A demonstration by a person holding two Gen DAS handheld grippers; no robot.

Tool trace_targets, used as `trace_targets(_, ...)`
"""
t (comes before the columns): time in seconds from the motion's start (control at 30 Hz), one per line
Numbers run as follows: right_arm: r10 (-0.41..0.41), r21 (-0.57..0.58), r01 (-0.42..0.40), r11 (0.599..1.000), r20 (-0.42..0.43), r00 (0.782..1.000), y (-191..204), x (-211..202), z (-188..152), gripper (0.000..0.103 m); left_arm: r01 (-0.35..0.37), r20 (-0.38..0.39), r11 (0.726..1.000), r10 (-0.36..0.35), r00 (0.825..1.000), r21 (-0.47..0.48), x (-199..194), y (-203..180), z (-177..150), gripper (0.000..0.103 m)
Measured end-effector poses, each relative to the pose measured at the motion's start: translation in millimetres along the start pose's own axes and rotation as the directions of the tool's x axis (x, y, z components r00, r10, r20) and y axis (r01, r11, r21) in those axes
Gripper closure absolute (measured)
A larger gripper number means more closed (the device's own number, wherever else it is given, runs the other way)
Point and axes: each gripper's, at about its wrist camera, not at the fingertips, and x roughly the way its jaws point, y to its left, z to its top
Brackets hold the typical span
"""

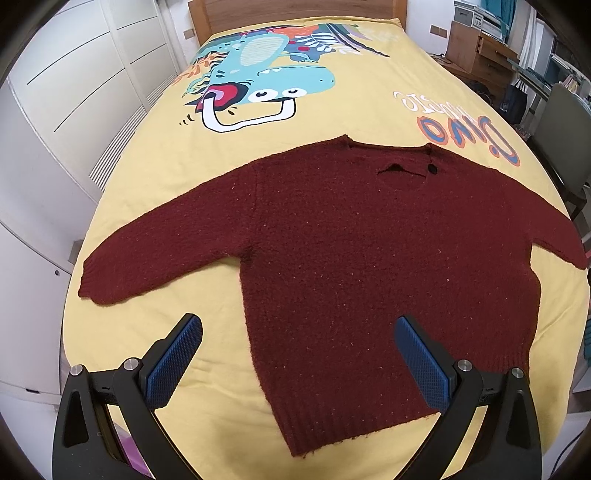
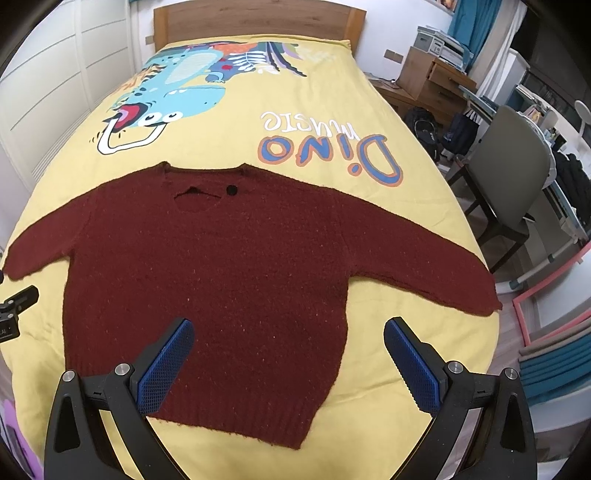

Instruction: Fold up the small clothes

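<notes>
- Sweater [image 1: 369,258], dark red knit: lies flat on the bed, front up, both sleeves spread sideways, ribbed hem toward the cameras; one black button [image 1: 432,169] beside the neckline.
- Bed cover [image 1: 155,177], yellow, with dinosaur print [image 1: 258,74] and "Dino music" lettering [image 2: 332,147] beyond the collar.
- Left tool [image 1: 297,332]: jaws spread wide, blue pads, holding nothing, poised over the hem's left corner.
- Right tool [image 2: 288,332]: jaws spread wide, empty, above the lower right body.
- Wooden headboard [image 2: 258,22] at the far end; grey chair [image 2: 517,177] beside the bed.
</notes>
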Motion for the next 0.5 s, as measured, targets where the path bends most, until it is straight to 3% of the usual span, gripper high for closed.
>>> trace_targets(0.5,0.001,-0.006,-0.001,1.000,-0.005,1.000,0.0,0.8,-1.2,0.001,-0.013,-0.004,1.000,0.013,1.000,0.007,1.7,-0.9,-2.8,0.001)
